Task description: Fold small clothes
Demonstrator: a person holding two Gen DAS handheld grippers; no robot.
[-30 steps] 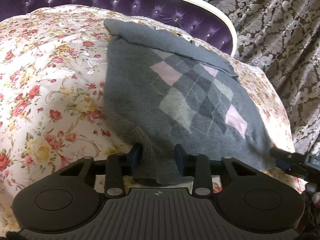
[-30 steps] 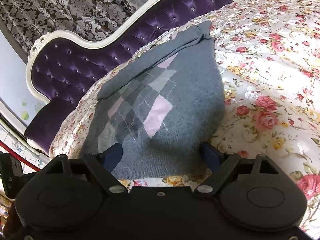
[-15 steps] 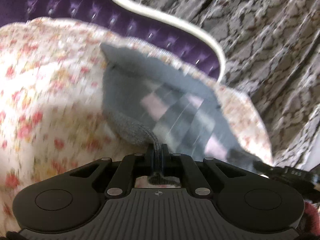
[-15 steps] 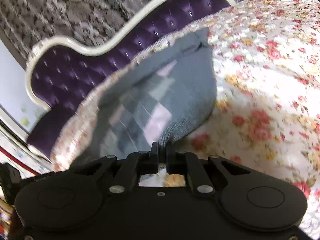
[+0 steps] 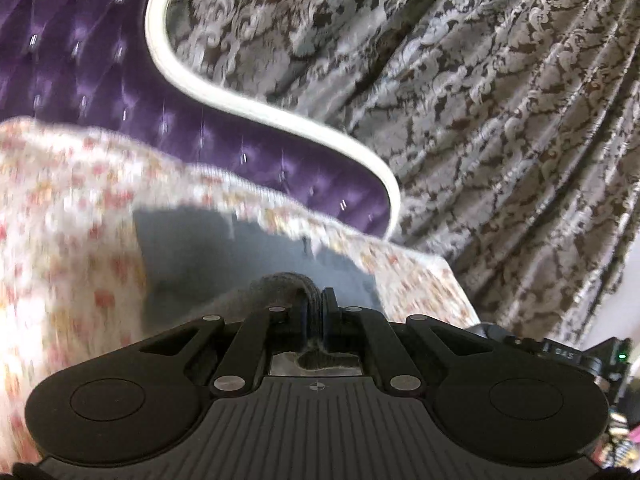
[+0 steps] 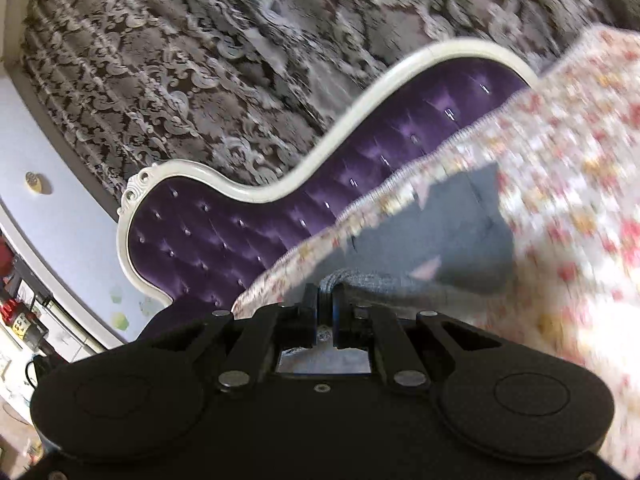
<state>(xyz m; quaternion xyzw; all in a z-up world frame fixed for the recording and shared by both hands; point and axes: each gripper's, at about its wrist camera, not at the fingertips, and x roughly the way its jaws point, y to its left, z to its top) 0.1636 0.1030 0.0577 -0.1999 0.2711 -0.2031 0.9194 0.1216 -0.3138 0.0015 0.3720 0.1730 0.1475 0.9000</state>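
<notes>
Both our hand-held grippers have clamped on the sweater hem: L hand-held gripper [image 5: 316, 312] pinches grey knit, R hand-held gripper [image 6: 326, 306] same, jaws nearly shut on cloth. A sec ago they sat wide at the hem w/ the sweater [image 5: 240, 256] flat; now the near edge is lifted, the argyle front mostly gone from view, so we judge the bottom-up fold is starting. Sweater lies on the bed [image 5: 72, 216], far end down. Beyond: headboard [image 5: 224, 140], curtain [image 5: 500, 120]. Motion blur; collar, sleeves hidden.
</notes>
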